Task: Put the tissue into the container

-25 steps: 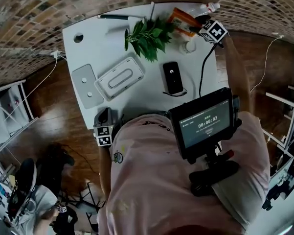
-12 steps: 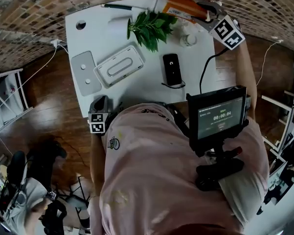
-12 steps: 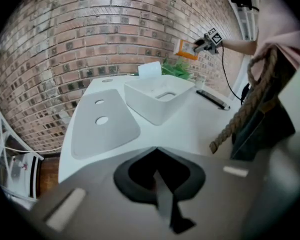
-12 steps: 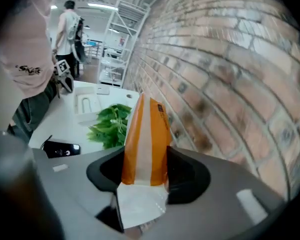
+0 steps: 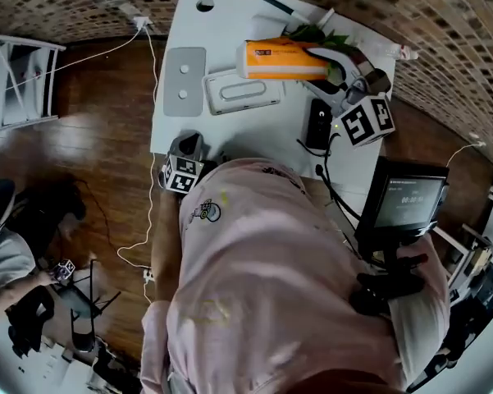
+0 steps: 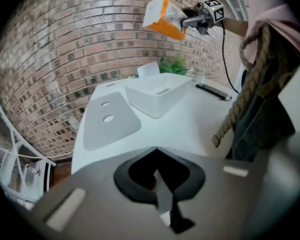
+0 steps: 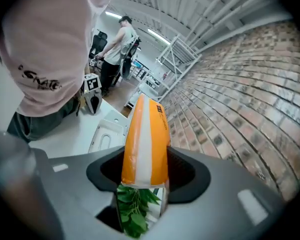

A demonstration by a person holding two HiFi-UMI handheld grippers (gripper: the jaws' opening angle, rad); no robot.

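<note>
An orange and white tissue pack (image 5: pixel 280 58) hangs in the air above the back of the white table (image 5: pixel 271 134), with my right gripper (image 5: pixel 326 62) shut on its end. In the right gripper view the pack (image 7: pixel 146 139) stands up between the jaws. The left gripper view shows the pack (image 6: pixel 162 18) high up against the brick wall. The white container (image 5: pixel 242 91) with a slotted top sits just below and in front of the pack. My left gripper (image 5: pixel 187 144) rests at the table's front edge, its jaws shut and empty.
A grey lid with two holes (image 5: pixel 184 82) lies left of the container. A green plant (image 5: pixel 316 33) stands behind the pack, and a black phone (image 5: pixel 318 121) with a cable lies to the right. A brick wall (image 6: pixel 80 44) backs the table. A person (image 7: pixel 121 39) stands far off.
My right gripper has lifted the tissue pack off the back of the table and carried it toward the container. The head view has swung round. My left gripper has stayed at the front edge.
</note>
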